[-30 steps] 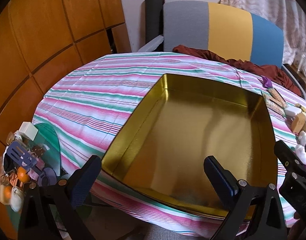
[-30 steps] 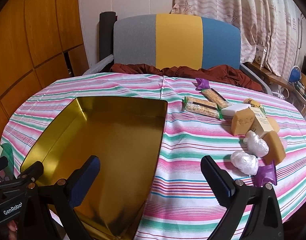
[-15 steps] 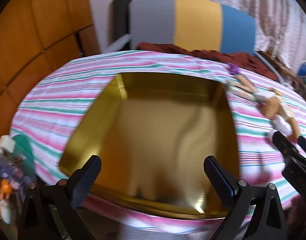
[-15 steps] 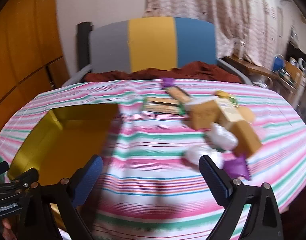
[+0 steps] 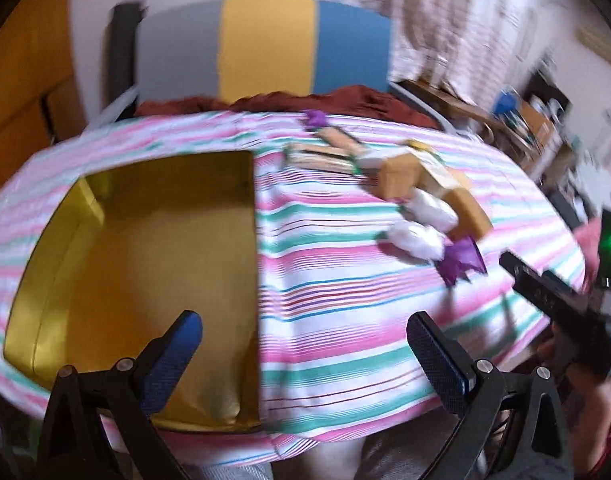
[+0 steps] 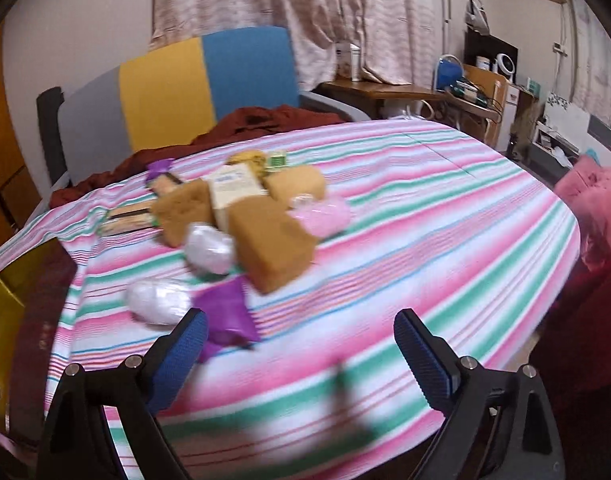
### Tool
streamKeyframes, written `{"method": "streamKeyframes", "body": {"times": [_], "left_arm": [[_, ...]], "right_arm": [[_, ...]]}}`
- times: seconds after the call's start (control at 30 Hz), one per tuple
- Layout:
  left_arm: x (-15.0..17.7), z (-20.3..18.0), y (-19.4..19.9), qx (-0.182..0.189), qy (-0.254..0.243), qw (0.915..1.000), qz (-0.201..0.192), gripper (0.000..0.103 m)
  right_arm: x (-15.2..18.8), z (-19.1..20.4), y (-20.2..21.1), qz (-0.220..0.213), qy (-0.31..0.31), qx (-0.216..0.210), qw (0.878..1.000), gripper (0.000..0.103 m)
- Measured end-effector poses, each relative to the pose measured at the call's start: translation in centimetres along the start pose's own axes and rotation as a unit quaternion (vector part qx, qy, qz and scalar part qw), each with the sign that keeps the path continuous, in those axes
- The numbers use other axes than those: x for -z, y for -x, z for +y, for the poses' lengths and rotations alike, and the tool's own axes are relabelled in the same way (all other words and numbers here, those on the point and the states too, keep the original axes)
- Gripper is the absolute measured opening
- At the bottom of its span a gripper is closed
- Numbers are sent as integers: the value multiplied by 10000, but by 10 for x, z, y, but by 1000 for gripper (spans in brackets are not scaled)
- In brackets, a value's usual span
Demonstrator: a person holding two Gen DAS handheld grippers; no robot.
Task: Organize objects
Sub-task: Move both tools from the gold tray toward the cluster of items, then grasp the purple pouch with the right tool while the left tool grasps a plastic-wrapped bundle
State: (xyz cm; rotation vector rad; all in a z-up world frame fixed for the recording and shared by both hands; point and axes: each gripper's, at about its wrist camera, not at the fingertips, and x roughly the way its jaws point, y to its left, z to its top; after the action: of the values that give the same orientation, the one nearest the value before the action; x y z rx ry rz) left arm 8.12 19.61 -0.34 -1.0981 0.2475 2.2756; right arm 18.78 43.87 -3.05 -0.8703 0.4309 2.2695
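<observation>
The gold tin (image 5: 145, 248) lies empty, as far as the blur shows; every snack (image 6: 241, 220) sits piled on the striped surface (image 6: 425, 240), so nothing is sorted. My left gripper (image 5: 305, 348) and right gripper (image 6: 301, 344) gape wide, holding nothing.

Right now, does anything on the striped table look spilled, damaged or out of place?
Nothing looks spilled or broken. The snacks lie in a loose, touching heap on the striped cloth, none in the gold tin, which looks empty. Both views are blurred, so fine damage cannot be judged.
</observation>
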Motion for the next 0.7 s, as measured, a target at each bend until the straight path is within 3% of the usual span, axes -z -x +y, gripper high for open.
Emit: {"method": "streamKeyframes", "body": {"times": [0.1,0.2,0.4,0.47,0.57,0.7], "left_arm": [[1,-18,-7,130,-268,9995,83,103],[2,-23,-17,395,-190,9988,236,103],[3,-20,-30,689,188,9955,631,103],[3,-17,-33,760,345,9943,661,103],[0,-19,-37,729,386,9944,664,103],[-11,-30,-43,704,210,9956,589,103]], "right_arm": [[2,-3,-4,11,17,-393,9992,90],[4,9,-17,82,192,-771,9968,81],[7,39,-48,130,570,-968,9936,70],[7,42,-55,186,650,-931,9934,55],[10,42,-65,292,612,-983,9928,45],[14,33,-61,176,370,-1139,9926,44]]}}
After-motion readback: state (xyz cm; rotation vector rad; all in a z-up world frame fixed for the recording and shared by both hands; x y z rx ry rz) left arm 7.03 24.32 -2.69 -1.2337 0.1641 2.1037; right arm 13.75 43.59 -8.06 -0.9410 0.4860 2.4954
